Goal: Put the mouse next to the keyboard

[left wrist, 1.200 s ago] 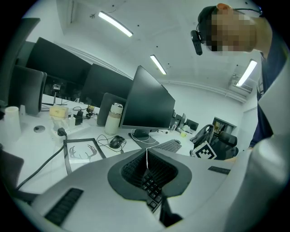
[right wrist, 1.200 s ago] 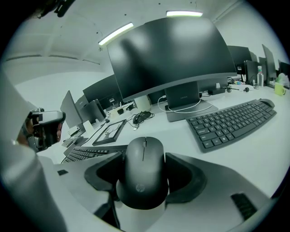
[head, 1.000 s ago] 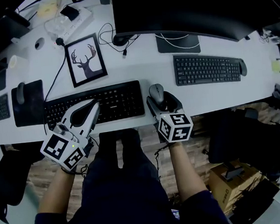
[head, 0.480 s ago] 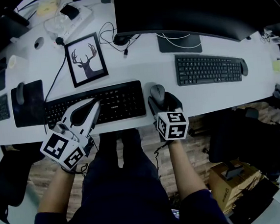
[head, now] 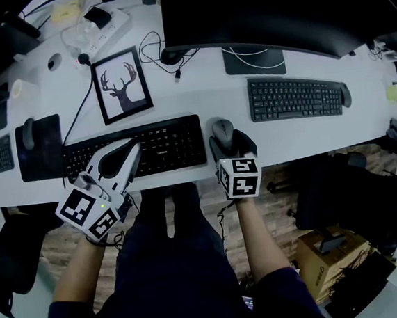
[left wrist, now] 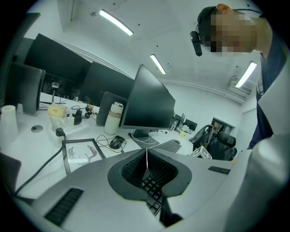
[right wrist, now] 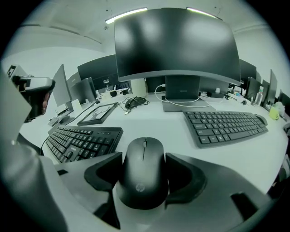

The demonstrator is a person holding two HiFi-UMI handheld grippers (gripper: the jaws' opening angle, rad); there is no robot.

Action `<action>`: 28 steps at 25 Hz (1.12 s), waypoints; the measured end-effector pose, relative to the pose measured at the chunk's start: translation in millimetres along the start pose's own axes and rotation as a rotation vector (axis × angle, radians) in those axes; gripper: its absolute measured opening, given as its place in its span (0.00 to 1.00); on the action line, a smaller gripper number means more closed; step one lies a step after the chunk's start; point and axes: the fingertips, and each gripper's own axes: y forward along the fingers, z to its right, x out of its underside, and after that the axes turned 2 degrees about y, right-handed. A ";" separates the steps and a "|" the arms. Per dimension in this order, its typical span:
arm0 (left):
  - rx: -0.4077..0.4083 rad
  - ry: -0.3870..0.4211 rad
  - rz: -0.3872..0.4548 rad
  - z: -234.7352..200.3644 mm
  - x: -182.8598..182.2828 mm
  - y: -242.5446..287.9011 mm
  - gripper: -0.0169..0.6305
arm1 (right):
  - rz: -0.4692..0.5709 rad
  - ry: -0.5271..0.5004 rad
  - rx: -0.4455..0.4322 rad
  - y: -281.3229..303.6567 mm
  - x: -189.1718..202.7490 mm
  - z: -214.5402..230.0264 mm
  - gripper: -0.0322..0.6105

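My right gripper [right wrist: 144,156] clasps the matte black oval mouse [right wrist: 144,179], now resting on the white desk [head: 198,85] just right of the black full-size keyboard [head: 162,146], so next I'd loosen and back off, while my left gripper [left wrist: 147,155] hovers over that keyboard, clenched and empty.

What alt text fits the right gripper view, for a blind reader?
A black mouse sits on a white desk, clamped between the right gripper's jaws. A black keyboard lies close on its left, a second keyboard right, a dark monitor behind.
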 end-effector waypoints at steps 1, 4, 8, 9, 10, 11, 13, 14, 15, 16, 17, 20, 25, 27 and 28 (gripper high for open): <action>0.000 0.001 0.000 -0.2 -0.2 -0.1 0.07 | -0.001 0.000 0.003 0.6 0.2 0.3 0.52; -0.002 0.000 0.000 -0.9 -1.2 -0.8 0.07 | -0.005 -0.004 0.011 1.5 0.9 1.2 0.52; -0.003 -0.001 0.000 -2.7 -2.0 -1.3 0.07 | -0.010 -0.011 0.016 3.7 2.1 1.2 0.52; -0.003 -0.001 0.000 -3.0 -2.2 -1.2 0.07 | -0.011 -0.012 0.018 4.4 2.3 1.4 0.52; -0.003 -0.001 0.001 -3.1 -2.4 -1.2 0.07 | -0.011 -0.014 0.019 4.9 2.4 1.5 0.52; -0.003 -0.001 0.001 -3.2 -2.5 -1.3 0.07 | -0.011 -0.015 0.020 5.2 2.4 1.5 0.52; -0.004 -0.001 0.002 -3.1 -2.5 -1.6 0.07 | -0.013 -0.020 0.022 5.6 2.5 1.2 0.52; -0.004 0.000 0.003 -3.1 -2.4 -1.5 0.07 | -0.015 -0.023 0.024 5.8 2.6 1.0 0.52; -0.003 0.000 0.003 -3.1 -2.4 -1.2 0.07 | -0.018 -0.028 0.027 6.2 2.6 1.0 0.52; -0.003 -0.001 0.003 -3.0 -2.6 -0.8 0.07 | -0.020 -0.035 0.031 6.6 2.7 1.3 0.52; -0.002 -0.001 0.004 -3.0 -2.9 -0.4 0.07 | -0.021 -0.043 0.036 7.1 2.7 1.6 0.52; -0.001 0.001 0.005 -3.3 -4.3 -0.1 0.07 | -0.020 -0.055 0.043 7.8 2.5 1.3 0.52; -0.001 0.004 0.006 -4.0 -6.8 0.0 0.07 | -0.018 -0.058 0.047 7.9 1.9 1.7 0.53; 0.000 0.005 0.006 -3.7 -7.5 0.4 0.07 | -0.020 -0.057 0.049 8.0 1.6 1.9 0.53; 0.001 0.005 0.007 -3.6 -7.8 0.6 0.07 | -0.021 -0.055 0.049 8.0 1.5 1.8 0.53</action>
